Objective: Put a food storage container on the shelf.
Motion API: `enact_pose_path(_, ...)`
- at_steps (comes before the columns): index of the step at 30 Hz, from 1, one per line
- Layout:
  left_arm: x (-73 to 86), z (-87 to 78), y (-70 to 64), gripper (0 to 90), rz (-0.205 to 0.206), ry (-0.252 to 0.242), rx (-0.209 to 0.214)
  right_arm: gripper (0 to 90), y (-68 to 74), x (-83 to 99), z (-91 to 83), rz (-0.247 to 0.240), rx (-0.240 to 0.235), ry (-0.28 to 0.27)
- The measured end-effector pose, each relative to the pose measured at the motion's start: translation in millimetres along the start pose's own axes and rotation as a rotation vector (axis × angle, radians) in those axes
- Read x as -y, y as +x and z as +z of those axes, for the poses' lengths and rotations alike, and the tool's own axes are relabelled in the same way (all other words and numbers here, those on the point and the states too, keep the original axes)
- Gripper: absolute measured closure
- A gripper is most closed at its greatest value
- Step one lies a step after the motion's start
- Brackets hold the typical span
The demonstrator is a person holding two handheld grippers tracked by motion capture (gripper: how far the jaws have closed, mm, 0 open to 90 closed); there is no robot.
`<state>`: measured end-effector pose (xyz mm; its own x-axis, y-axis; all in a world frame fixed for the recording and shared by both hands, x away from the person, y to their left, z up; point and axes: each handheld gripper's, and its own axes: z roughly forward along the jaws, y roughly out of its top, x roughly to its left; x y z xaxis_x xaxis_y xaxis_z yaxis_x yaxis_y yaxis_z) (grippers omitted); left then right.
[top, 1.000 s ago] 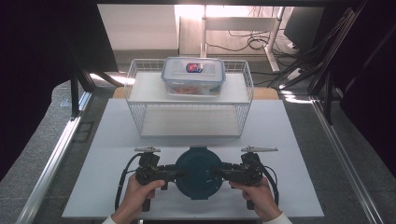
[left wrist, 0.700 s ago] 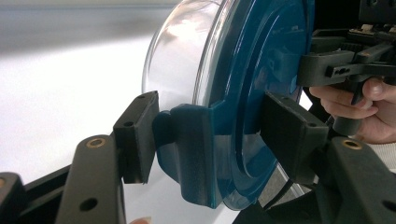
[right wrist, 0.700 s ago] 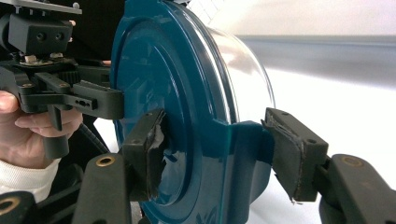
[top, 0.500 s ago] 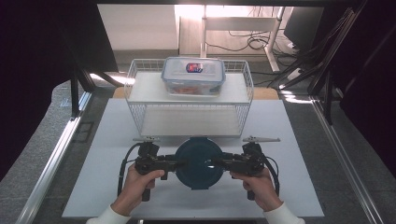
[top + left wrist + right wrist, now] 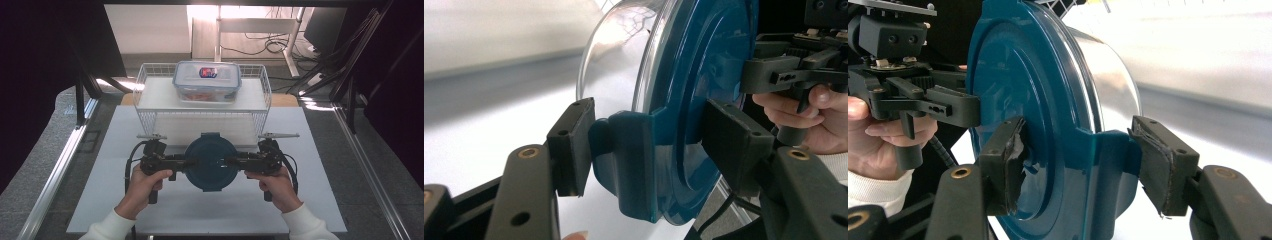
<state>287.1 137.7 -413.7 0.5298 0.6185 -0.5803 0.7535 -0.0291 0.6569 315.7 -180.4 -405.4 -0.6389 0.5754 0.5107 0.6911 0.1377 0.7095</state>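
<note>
A round clear container with a dark teal lid (image 5: 211, 161) is held between my two grippers over the white table (image 5: 320, 200), just in front of the wire basket. My left gripper (image 5: 187, 162) is shut on the lid's left latch tab. In the left gripper view its pads (image 5: 574, 145) pinch that tab (image 5: 634, 160), with the clear bowl (image 5: 619, 60) beyond. My right gripper (image 5: 230, 161) is shut on the opposite tab. The right gripper view shows its worn pads (image 5: 1158, 165) clamping the lid's rim (image 5: 1098, 165).
A white wire basket (image 5: 150, 120) stands at the back of the table. On its white top sits a rectangular clear box with a blue-rimmed lid (image 5: 207, 81). Metal rails (image 5: 60, 165) run along both table sides. A desk and cables (image 5: 270, 47) lie beyond.
Both grippers, with the round container between them, have moved away from the person and toward the wire basket. The hands have stretched farther over the table.
</note>
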Motion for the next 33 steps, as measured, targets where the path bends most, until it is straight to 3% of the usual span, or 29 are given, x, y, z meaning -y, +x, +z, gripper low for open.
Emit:
enact_pose_path(13, -38.1, -21.6, -15.7, 39.2, 0.042, -0.053, -0.01, 40.2, 17.1, -43.4, -11.7, -0.064, -0.003, -0.039)
enact_pose_path(33, -110.3, -50.3, -35.8, 39.9, 0.095, -0.102, -0.02, 40.2, 34.1, -115.6, -28.2, -0.1, -0.019, -0.093)
